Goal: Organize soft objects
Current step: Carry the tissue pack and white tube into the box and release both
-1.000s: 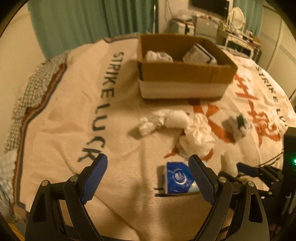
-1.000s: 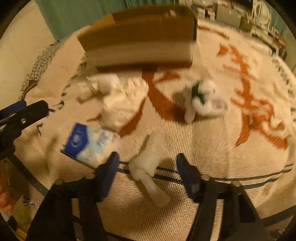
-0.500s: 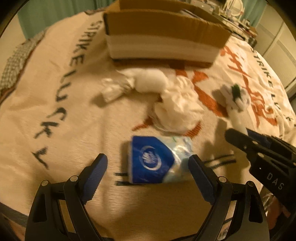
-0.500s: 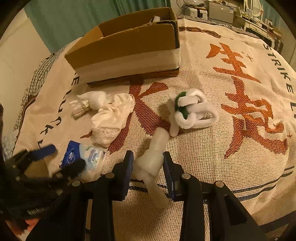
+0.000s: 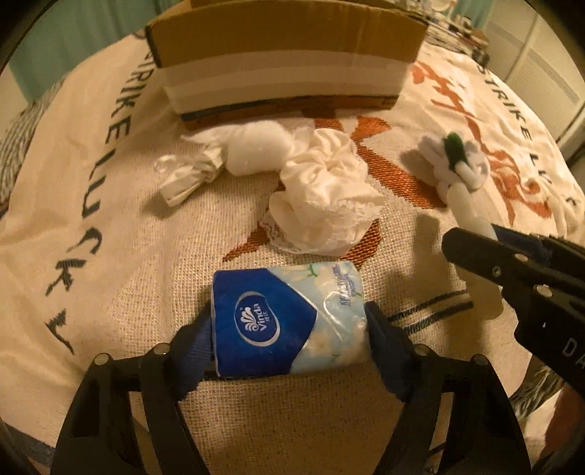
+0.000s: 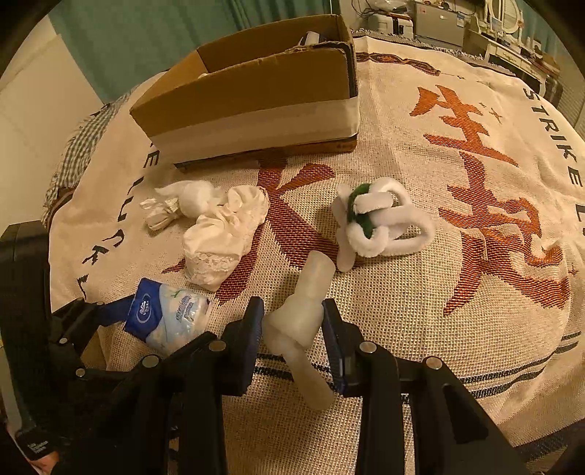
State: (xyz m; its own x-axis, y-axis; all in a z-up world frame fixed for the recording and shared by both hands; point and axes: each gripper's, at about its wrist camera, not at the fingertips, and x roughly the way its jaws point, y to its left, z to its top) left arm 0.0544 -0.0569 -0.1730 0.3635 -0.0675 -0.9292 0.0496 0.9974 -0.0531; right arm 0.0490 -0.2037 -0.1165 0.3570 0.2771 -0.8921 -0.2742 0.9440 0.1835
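My left gripper (image 5: 289,325) is shut on a blue and white Vinda tissue pack (image 5: 289,321), which also shows in the right wrist view (image 6: 168,314). My right gripper (image 6: 292,321) is shut on a translucent white soft tube-shaped piece (image 6: 303,314), which also shows in the left wrist view (image 5: 471,219). A crumpled white cloth (image 5: 321,197), a white tied bundle (image 5: 234,153) and a white and green fuzzy toy (image 6: 376,223) lie on the blanket. The cardboard box (image 6: 256,106) stands behind them.
A cream woven blanket (image 6: 457,292) with orange characters and "STRIKE LUCK" lettering covers the bed. Green curtains (image 6: 146,33) hang behind. Furniture with clutter (image 6: 475,25) stands at the far right.
My left gripper has moved onto the tissue pack and shut on it. My right gripper has shut on the soft tube-shaped piece.
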